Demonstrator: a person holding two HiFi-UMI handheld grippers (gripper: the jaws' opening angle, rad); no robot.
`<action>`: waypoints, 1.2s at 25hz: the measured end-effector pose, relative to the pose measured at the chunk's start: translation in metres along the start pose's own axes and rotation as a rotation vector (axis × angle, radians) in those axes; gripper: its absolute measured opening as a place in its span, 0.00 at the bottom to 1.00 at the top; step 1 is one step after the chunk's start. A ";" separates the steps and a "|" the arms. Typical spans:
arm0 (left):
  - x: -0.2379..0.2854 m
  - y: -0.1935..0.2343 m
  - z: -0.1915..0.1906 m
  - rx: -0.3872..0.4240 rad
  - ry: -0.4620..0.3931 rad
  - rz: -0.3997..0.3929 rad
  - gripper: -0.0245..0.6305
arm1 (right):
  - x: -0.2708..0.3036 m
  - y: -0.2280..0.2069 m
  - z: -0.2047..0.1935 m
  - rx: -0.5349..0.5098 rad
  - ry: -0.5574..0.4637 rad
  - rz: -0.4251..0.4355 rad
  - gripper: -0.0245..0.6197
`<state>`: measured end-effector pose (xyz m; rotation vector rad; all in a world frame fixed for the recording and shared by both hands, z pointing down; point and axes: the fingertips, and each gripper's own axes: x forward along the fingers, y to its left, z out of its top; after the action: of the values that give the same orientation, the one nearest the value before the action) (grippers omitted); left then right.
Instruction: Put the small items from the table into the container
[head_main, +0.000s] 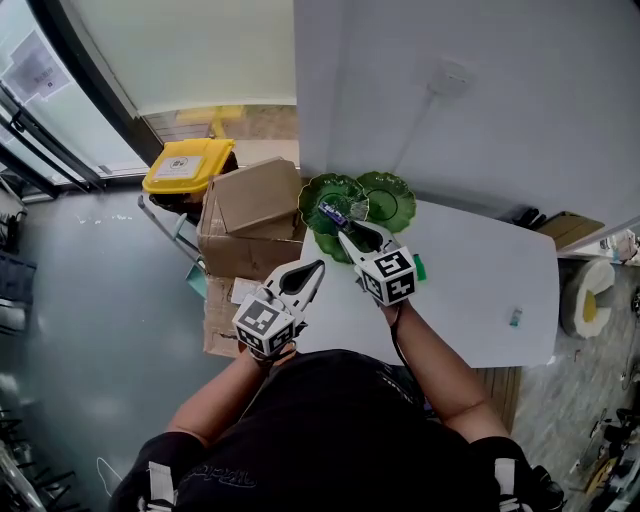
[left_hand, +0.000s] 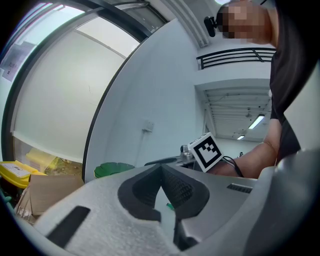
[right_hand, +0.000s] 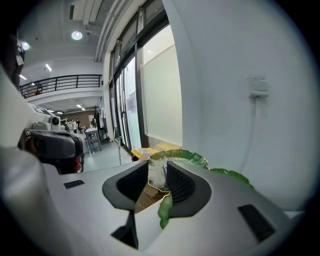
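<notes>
1. White table (head_main: 480, 290) against white wall (head_main: 450, 120); cardboard box (head_main: 255, 215) left of green dish (head_main: 322, 192).
2. My right tongs (head_main: 343, 230) spread, packet (head_main: 332, 212) at tips over green dish.
3. My left tongs (head_main: 318, 267) pressed together, empty, short of green dish.

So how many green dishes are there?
2. One green dish sits at the table's far left corner, partly under the right gripper. The other green dish lies just to its right. The gripper might hide a bit more.
</notes>
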<state>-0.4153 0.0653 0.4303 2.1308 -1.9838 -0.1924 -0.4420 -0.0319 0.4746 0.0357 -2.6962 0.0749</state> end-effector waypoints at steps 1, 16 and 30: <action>0.000 -0.001 0.000 0.002 -0.001 -0.003 0.05 | -0.008 0.002 0.006 0.007 -0.029 -0.005 0.23; -0.008 -0.061 0.018 0.046 -0.052 -0.095 0.05 | -0.141 0.093 0.036 0.007 -0.301 0.004 0.07; 0.000 -0.097 0.011 0.095 -0.044 -0.200 0.05 | -0.164 0.085 0.017 0.054 -0.303 -0.059 0.07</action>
<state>-0.3247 0.0700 0.3953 2.4056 -1.8348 -0.1820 -0.3043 0.0538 0.3842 0.1545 -2.9927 0.1335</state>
